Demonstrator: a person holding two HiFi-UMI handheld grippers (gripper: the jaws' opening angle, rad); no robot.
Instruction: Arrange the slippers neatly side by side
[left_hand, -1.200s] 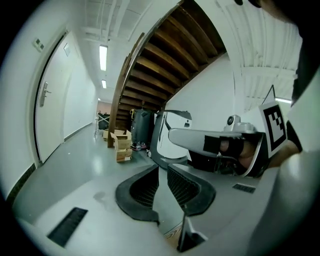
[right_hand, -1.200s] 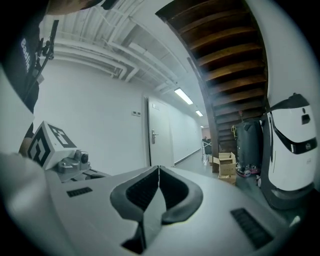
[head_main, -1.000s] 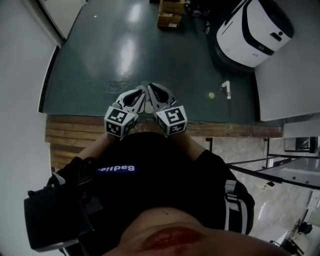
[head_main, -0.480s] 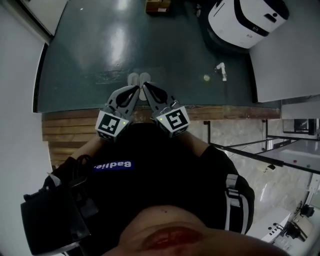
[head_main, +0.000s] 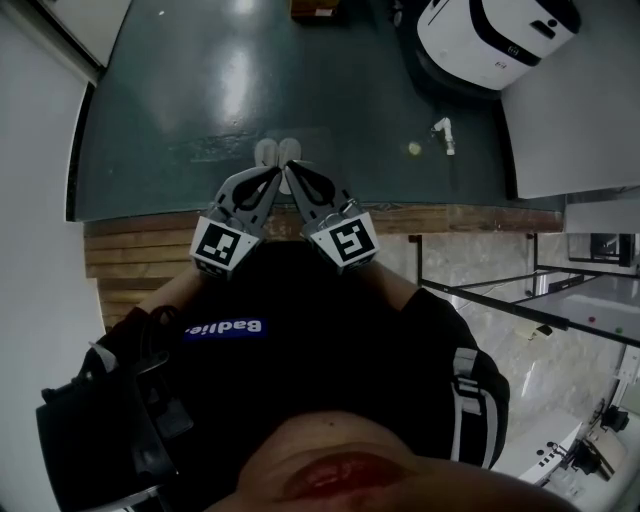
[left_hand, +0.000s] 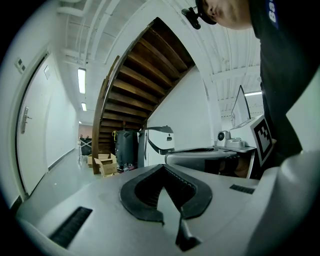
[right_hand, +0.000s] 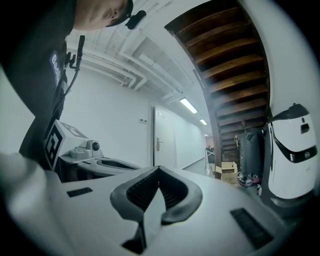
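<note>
Two pale slippers (head_main: 277, 153) lie side by side on the dark green floor, toes pointing away, just beyond the wooden step. My left gripper (head_main: 274, 176) and right gripper (head_main: 291, 170) are held level in front of the person's body, above the slippers and apart from them, tips close together. In the left gripper view the left gripper (left_hand: 162, 168) has its jaws meeting at the tip with nothing between them. The right gripper (right_hand: 159, 169) is likewise shut and empty in the right gripper view.
A white robot machine (head_main: 495, 35) stands at the back right, cardboard boxes (head_main: 315, 8) at the far end. A small white object (head_main: 443, 132) and a yellow ball (head_main: 414, 149) lie on the floor. A wooden step (head_main: 140, 250) runs underfoot; a staircase (left_hand: 135, 80) rises ahead.
Both grippers have drawn back and up from the floor toward the body. The slippers, hidden behind the grippers before, now show beyond the tips.
</note>
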